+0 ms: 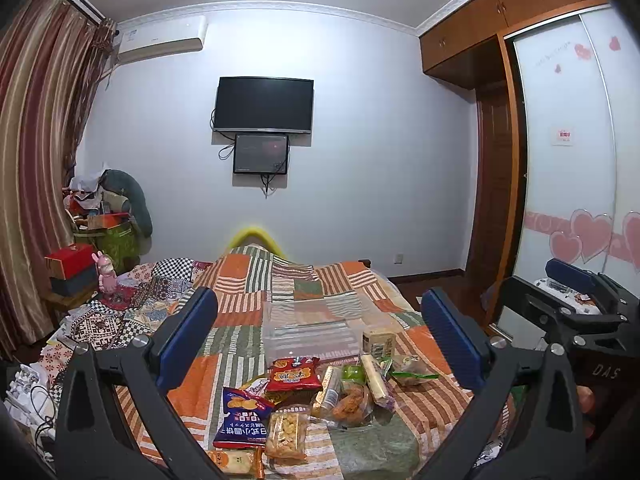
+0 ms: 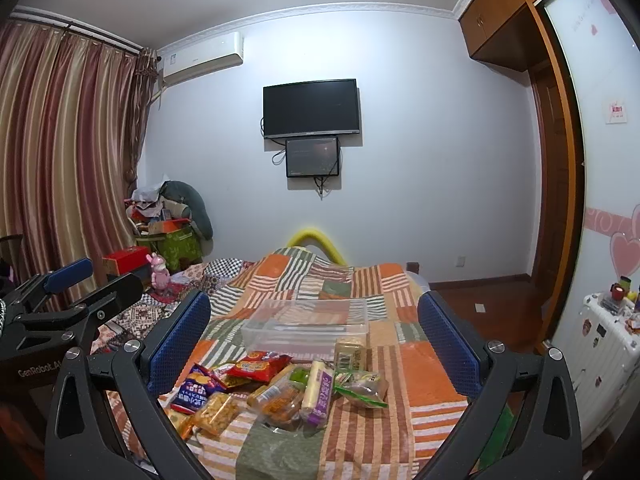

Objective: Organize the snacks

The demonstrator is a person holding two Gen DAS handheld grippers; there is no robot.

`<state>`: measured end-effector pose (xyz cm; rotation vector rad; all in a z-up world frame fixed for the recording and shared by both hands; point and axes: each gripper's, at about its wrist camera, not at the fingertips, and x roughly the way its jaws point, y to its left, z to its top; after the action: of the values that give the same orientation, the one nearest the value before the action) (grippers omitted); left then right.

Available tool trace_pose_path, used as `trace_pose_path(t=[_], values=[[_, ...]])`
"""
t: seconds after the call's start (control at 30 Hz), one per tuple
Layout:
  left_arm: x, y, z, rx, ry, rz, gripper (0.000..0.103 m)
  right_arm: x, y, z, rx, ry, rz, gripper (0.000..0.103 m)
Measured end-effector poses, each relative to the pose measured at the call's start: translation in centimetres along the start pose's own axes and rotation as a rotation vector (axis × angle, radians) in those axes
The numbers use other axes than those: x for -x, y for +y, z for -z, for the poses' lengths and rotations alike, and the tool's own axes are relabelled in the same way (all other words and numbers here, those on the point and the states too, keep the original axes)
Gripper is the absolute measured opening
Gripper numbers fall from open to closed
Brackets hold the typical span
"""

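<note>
Several snack packets lie in a loose pile on the patchwork bed cover (image 1: 360,440): a red packet (image 1: 294,374), a blue packet (image 1: 240,420), a clear bag of golden crackers (image 1: 286,432) and a white stick-shaped pack (image 1: 374,378). Behind the pile stands a clear plastic box (image 1: 310,334), with nothing in it that I can see. My left gripper (image 1: 320,340) is open above the near end of the pile, holding nothing. My right gripper (image 2: 314,338) is open too, over the same pile (image 2: 280,388) and box (image 2: 306,326). Each gripper shows at the edge of the other's view.
The bed (image 2: 360,280) runs away toward a white wall with a dark TV (image 1: 264,104). Boxes, a pink toy (image 1: 106,272) and piled clutter stand at the left by striped curtains. A wardrobe (image 1: 560,160) and a white suitcase (image 2: 608,352) stand at the right.
</note>
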<state>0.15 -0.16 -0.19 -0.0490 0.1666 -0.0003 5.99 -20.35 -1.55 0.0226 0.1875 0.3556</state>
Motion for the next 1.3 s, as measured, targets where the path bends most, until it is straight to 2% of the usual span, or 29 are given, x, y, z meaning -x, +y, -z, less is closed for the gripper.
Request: trace_pose_path(t=[1.3], values=[[0.21, -0.30, -0.36, 0.003, 0.003, 0.014, 0.103, -0.13, -0.35, 0.12, -0.012, 0.005, -0.011, 0.103]])
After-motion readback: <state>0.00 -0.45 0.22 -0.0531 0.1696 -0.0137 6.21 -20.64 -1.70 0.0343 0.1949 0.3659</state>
